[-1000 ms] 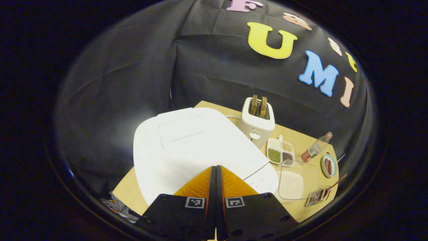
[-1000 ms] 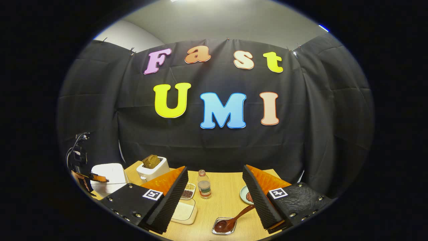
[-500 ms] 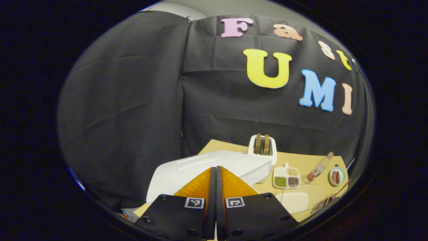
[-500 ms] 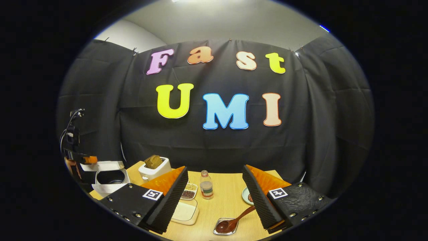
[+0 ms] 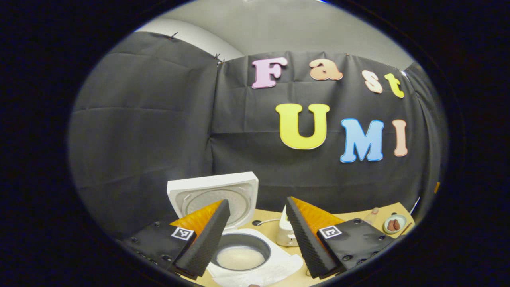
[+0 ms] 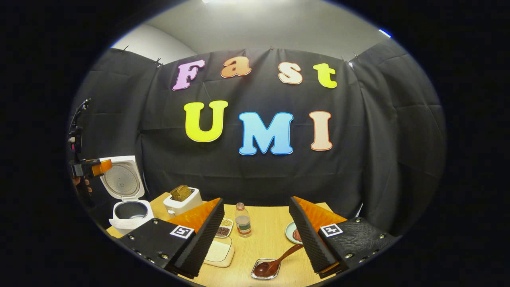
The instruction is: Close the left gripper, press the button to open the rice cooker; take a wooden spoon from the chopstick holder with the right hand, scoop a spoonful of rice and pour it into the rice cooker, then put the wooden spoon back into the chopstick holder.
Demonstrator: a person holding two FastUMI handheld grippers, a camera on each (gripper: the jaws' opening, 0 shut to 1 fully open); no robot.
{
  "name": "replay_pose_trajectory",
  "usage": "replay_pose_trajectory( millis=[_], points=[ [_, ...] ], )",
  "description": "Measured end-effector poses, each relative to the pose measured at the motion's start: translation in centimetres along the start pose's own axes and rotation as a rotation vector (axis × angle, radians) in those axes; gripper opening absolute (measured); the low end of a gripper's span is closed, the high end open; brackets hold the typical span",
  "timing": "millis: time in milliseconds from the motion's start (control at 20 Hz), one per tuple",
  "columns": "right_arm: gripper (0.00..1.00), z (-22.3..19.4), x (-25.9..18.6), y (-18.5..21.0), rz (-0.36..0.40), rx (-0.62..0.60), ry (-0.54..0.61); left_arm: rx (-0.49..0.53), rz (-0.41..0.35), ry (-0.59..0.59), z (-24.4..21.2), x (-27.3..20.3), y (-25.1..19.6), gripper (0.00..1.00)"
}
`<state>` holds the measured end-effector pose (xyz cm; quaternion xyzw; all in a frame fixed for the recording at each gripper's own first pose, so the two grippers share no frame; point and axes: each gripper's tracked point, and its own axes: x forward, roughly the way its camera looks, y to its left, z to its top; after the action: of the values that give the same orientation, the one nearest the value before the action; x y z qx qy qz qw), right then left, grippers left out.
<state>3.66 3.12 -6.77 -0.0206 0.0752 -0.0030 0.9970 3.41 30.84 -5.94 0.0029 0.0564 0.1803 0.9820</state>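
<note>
Rice cooker [image 5: 239, 239] is seen in the left gripper view with its lid raised upright behind the pot; a pale layer lies at the bottom of the pot. Left gripper [image 5: 255, 235] is held above and in front of the cooker, jaws spread wide, nothing between them. A toaster [image 5: 286, 233] stands just beside the cooker, on its right.

In the right gripper view the cooker [image 6: 129, 211] is seen open at the counter's [image 6: 271, 231] left end. Right gripper [image 6: 259, 239] is spread apart and empty. Wooden spoon [image 6: 277, 261] rests with its bowl down in the chopstick holder [image 6: 265, 275], far right of the cooker, handle slanting up toward the right finger [image 6: 308, 239].

Judged: spoon is light, stiff and smooth, liable to pivot between the pads. Hold is best taken on the free upper handle, well clear of the holder's rim.
</note>
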Motion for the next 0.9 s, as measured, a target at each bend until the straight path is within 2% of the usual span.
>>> replay_pose_trajectory(
  millis=[250, 550, 750, 800, 900],
  points=[
    [0.99, -0.3, -0.1, -1.7, -0.033, 0.01, -0.008, -0.038, -0.123, -0.072, 1.6, -3.4, -6.4, 0.98],
    [0.99, -0.8, 0.2, -3.6, -0.062, 0.028, -0.012, -0.005, -0.191, -0.096, 0.5, -5.9, -12.1, 0.98],
    [0.99, -2.1, 0.8, -4.7, -0.065, 0.026, 0.014, -0.014, -0.224, -0.098, 0.6, -6.5, -13.8, 0.96],
    [0.96, -2.4, 1.0, -4.8, -0.057, 0.03, 0.018, -0.021, -0.229, -0.092, 0.6, -6.5, -14.1, 0.97],
    [0.99, -3.2, 1.5, -5.2, -0.054, 0.033, 0.029, -0.027, -0.242, -0.073, -0.2, -6.5, -14.6, 0.97]
  ],
)
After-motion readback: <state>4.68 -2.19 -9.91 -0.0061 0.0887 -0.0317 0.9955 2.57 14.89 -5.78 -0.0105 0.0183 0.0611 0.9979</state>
